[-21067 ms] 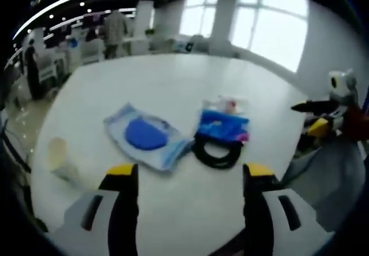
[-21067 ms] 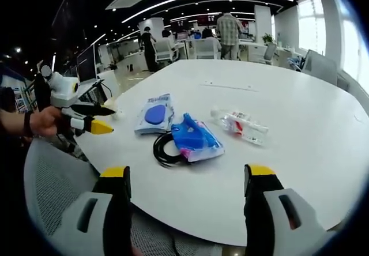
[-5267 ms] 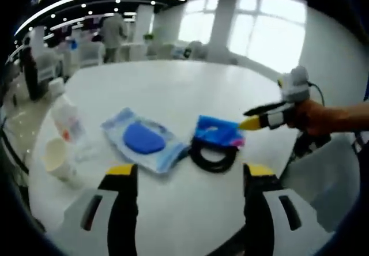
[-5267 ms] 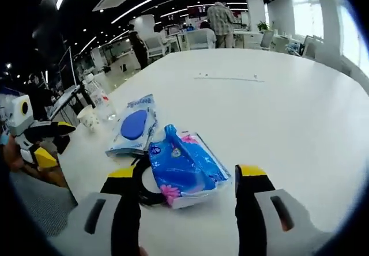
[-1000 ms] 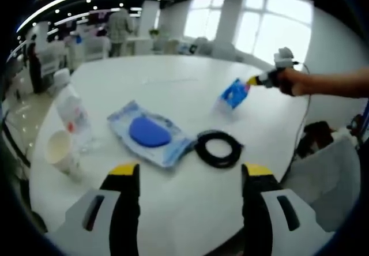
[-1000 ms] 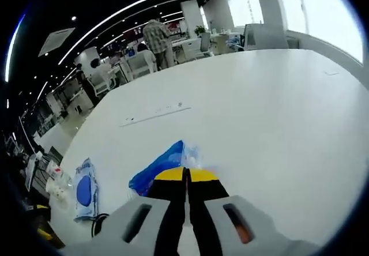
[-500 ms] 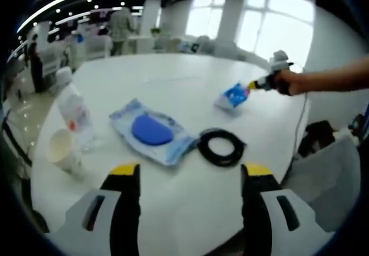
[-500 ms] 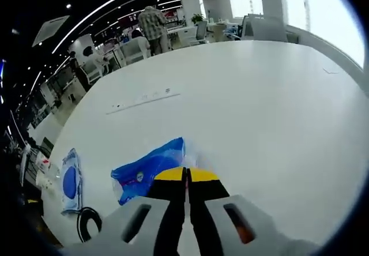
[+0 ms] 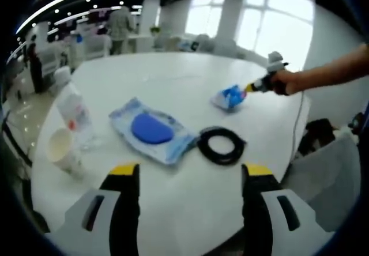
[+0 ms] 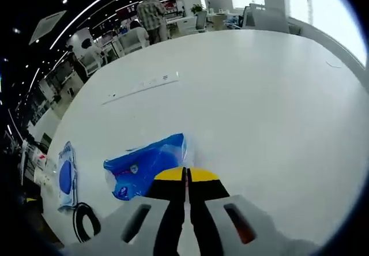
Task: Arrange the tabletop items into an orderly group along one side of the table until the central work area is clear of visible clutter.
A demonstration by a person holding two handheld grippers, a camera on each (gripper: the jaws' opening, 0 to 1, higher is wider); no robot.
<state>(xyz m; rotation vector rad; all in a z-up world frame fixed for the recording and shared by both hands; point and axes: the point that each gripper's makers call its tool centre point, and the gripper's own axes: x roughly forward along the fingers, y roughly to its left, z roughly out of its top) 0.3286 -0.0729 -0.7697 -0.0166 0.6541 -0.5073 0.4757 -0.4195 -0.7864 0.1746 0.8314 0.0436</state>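
The right gripper (image 10: 185,178) was clamped on the blue packet (image 10: 144,169) low over the white table (image 10: 277,112), while the left gripper (image 9: 185,175) hung with jaws apart near the black cable coil (image 9: 221,146).

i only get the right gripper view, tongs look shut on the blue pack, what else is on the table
Observer: In the left gripper view, a plastic bottle stands near the table's edge.
Operator: anything beside it
Observer: A paper cup right next to it.
Operator: what's the left tongs doing
Observer: The left tongs are open, holding nothing, facing the wipes pack and black cable coil.
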